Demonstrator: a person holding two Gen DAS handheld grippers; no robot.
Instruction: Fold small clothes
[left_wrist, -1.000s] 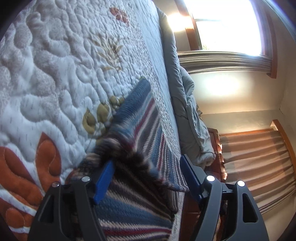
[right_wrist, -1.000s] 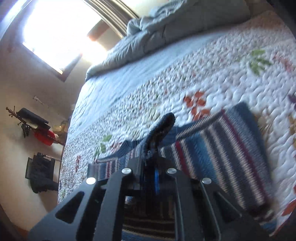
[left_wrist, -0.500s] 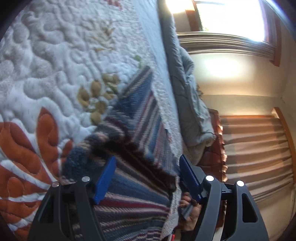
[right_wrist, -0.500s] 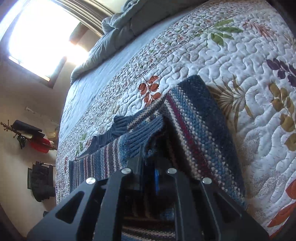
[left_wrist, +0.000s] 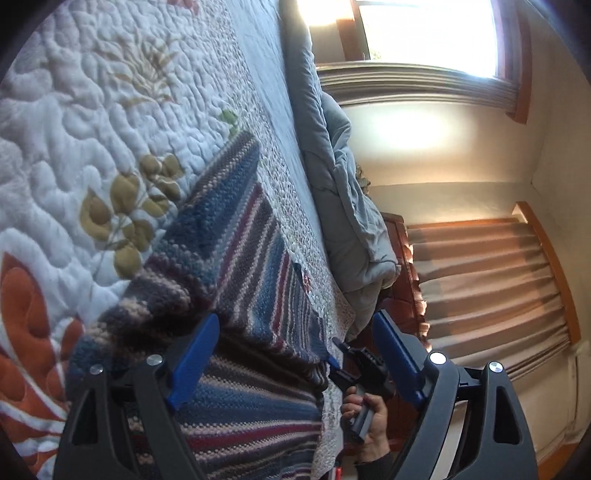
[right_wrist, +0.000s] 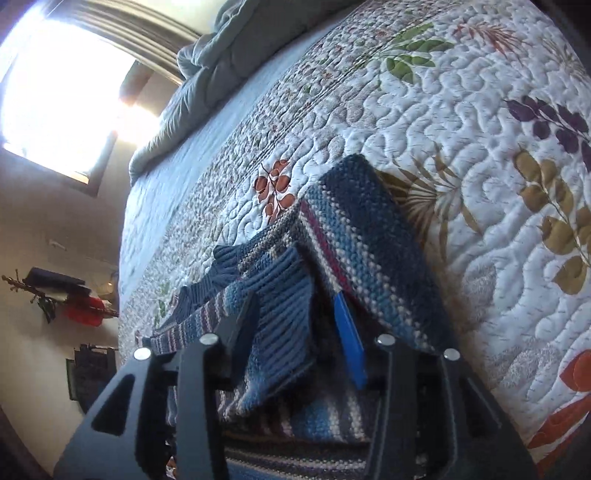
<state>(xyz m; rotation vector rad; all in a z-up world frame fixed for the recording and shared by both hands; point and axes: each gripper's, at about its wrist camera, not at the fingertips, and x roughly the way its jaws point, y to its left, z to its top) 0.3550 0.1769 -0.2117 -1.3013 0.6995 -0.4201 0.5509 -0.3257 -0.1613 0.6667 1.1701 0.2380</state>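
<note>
The striped knitted sweater (right_wrist: 369, 236) lies on the quilted bedspread (right_wrist: 480, 122), one side panel doubled over onto the body. What has changed in the last second is the right gripper (right_wrist: 295, 314): a second ago its fingers were pinched tight on a fold of knit, and now they stand apart, the ribbed blue cuff (right_wrist: 280, 295) draped loosely between them at about 12 o'clock from the gripper. I read that as the fold being laid down and let go.

The left gripper (left_wrist: 291, 347) has its blue fingers (left_wrist: 194, 354) wide apart as before, holding nothing, with the sweater (left_wrist: 236, 236) spread beneath and ahead of it toward 11 o'clock. In that view the person's right hand (left_wrist: 369, 417) shows at 5 o'clock.

With one fold apparently placed, the remaining side and sleeve probably come next.
</note>
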